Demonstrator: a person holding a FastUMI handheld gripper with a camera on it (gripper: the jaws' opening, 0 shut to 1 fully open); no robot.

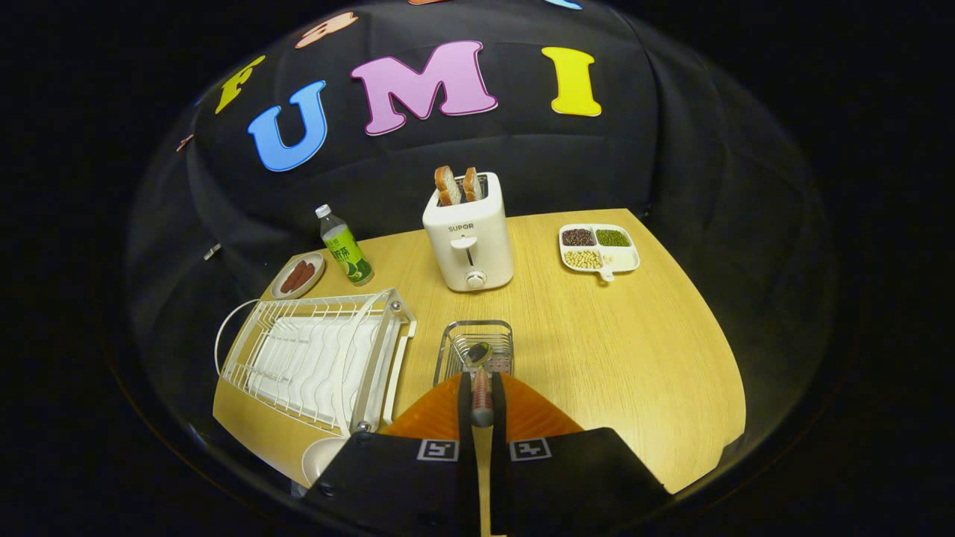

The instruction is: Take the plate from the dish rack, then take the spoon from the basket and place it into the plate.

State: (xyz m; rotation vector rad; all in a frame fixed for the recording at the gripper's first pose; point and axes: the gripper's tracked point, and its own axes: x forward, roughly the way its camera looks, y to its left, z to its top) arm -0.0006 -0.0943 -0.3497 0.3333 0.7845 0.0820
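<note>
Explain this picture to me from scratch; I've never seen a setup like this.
This comes from a fisheye camera riding on a hand-held gripper that a person carries; its two fingers point forward along the wooden table. The fingers are shut on a spoon, whose bowl sits over a wire basket. Left of the basket stands a white dish rack, with a pale plate near its closest corner. Farther off are a toaster holding bread, a bottle, a small dish of sausages and a divided tray of beans.
</note>
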